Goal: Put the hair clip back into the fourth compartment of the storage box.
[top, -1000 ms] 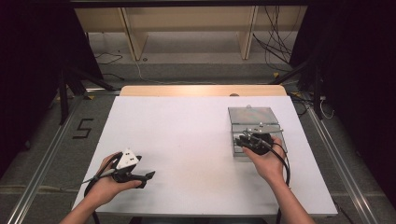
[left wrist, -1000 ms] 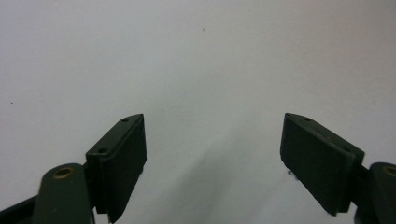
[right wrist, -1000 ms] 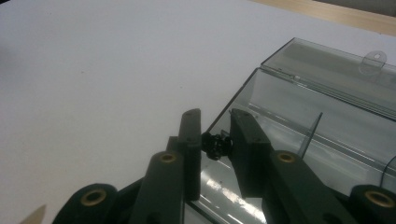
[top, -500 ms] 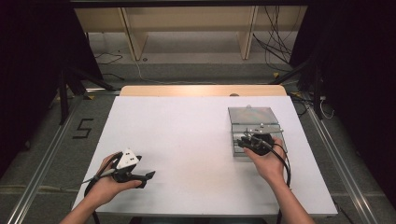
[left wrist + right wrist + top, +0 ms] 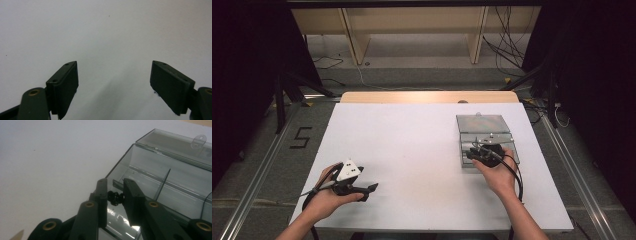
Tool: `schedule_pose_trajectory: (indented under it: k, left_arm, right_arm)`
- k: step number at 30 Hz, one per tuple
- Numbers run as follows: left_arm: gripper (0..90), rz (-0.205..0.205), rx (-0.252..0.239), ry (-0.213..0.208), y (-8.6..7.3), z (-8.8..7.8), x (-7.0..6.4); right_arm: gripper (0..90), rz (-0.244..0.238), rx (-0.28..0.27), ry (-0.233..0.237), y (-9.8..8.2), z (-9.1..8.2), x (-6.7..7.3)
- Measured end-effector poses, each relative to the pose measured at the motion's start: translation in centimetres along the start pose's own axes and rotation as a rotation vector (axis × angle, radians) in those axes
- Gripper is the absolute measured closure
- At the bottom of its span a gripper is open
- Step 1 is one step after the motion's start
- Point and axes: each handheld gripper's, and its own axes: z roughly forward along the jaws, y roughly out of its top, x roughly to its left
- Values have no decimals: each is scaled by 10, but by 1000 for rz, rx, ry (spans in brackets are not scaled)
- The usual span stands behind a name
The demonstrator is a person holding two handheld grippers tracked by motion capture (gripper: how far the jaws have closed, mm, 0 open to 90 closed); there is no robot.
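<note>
Right claw point(image 5: 115, 196) pinches a small black part point(image 5: 115, 197) above the clear box point(image 5: 484, 131); left claw point(image 5: 113, 87) spread over bare table point(image 5: 412, 145).

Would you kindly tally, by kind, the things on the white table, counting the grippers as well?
Grippers: 2, the left gripper open over bare table, the right gripper shut on a small black part
Clear plastic boxes: 1, the compartment box, lid open
Small black parts: 1
Total: 4

Black tongs point(image 5: 113, 192) with brass rivets, trailing black cables.
</note>
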Motion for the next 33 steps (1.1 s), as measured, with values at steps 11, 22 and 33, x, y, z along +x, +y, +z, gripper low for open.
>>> schedule_pose_trajectory:
  k: [11,22,33]
  left_arm:
    - [225,2,2,0,0,0,0]
    - [224,3,1,-1,0,0,0]
    - [224,6,4,-1,0,0,0]
  right_arm:
    - [745,-7,17,-4,-1,3,1]
    - [741,0,32,-4,-2,7,1]
    - [728,5,47,-9,-3,10,-1]
